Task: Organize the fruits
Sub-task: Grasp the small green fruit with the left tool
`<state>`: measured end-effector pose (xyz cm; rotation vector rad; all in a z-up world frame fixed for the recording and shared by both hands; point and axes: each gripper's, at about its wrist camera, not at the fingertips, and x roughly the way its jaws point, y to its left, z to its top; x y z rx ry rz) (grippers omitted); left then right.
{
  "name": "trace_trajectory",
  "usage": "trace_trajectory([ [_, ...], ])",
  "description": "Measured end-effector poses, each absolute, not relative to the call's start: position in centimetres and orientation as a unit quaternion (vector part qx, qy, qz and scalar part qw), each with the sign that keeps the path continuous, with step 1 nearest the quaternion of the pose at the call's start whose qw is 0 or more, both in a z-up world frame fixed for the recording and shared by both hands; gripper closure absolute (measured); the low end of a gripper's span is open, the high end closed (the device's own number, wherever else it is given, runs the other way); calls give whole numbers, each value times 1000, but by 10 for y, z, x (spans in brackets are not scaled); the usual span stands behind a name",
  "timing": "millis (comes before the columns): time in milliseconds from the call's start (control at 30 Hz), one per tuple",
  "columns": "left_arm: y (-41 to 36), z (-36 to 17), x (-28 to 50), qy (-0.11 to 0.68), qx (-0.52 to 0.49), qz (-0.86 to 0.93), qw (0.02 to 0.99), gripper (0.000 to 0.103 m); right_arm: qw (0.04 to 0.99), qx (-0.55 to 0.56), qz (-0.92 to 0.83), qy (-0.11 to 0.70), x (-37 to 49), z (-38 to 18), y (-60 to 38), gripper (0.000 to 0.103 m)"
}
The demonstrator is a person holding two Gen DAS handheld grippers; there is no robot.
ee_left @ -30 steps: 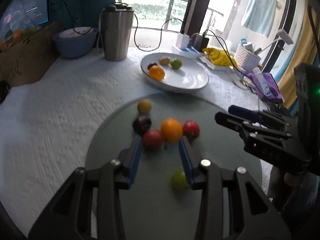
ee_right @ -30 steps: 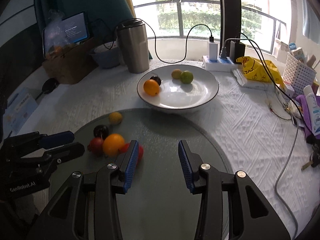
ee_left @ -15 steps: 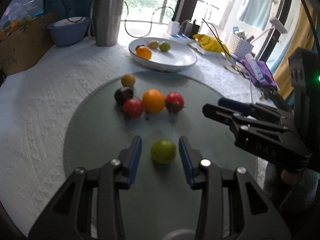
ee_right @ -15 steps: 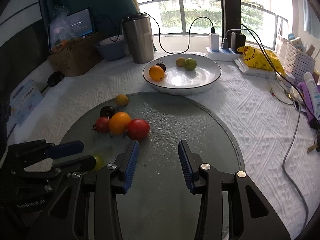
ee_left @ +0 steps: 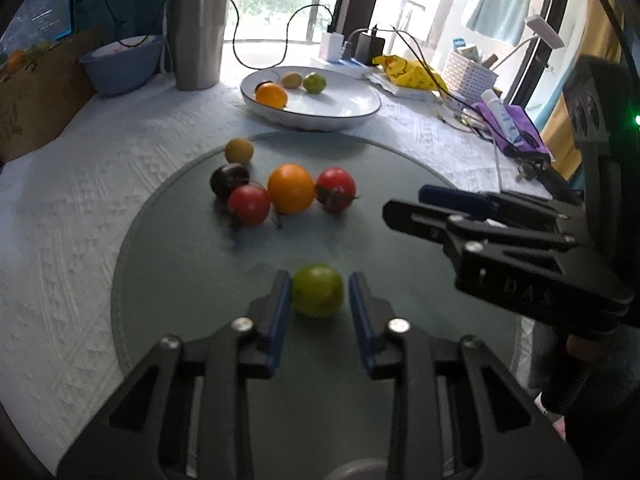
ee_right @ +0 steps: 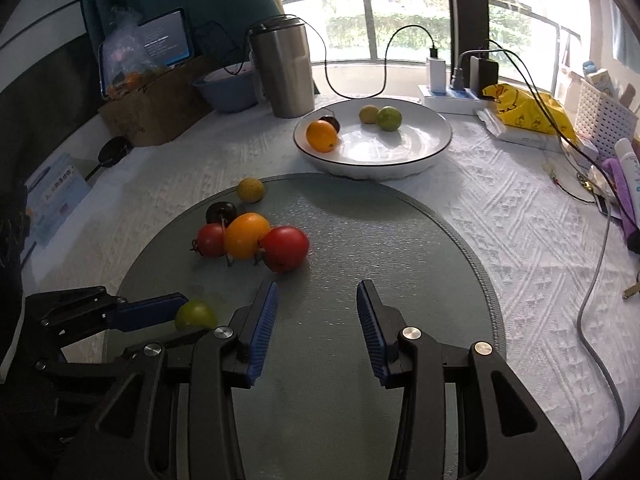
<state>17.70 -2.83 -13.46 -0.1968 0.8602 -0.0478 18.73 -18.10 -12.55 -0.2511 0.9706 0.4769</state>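
Note:
A green tomato [ee_left: 317, 290] lies on the round grey mat [ee_left: 180, 260], and my left gripper [ee_left: 318, 280] has its jaws closing in on it, blue pads against its sides. Beyond it sit a yellow fruit [ee_left: 239, 150], a dark one [ee_left: 229, 178], two red tomatoes [ee_left: 249, 205] and an orange one [ee_left: 291, 188]. The white plate [ee_left: 352, 100] behind holds an orange fruit [ee_left: 271, 95], a yellowish one and a green one. My right gripper [ee_right: 316, 304] hovers open over bare mat, just right of the left gripper [ee_right: 196, 316], with nothing between its fingers.
A steel tumbler [ee_left: 196, 36], a blue bowl [ee_left: 120, 62] and a cardboard box [ee_right: 156, 108] stand at the back left. Chargers with cables [ee_right: 440, 76], a yellow bag [ee_right: 524, 114], a white basket [ee_right: 604, 114] and a grey cable [ee_right: 596, 280] crowd the right side.
The left gripper drew back from the fruit cluster to the green tomato, then its jaws narrowed onto it. The right gripper kept its opening and hardly moved.

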Motion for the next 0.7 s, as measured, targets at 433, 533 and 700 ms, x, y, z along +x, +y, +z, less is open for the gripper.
trace_trajectory([
  [433, 6, -122, 173, 383, -135, -16, 914, 77, 830, -146, 240, 482, 204, -144, -154, 59],
  [533, 15, -122, 175, 380, -140, -9, 914, 77, 827, -148, 241, 486, 211, -148, -151, 59],
  [700, 26, -123, 178, 377, -145, 2, 915, 77, 820, -160, 250, 490, 217, -151, -145, 59],
])
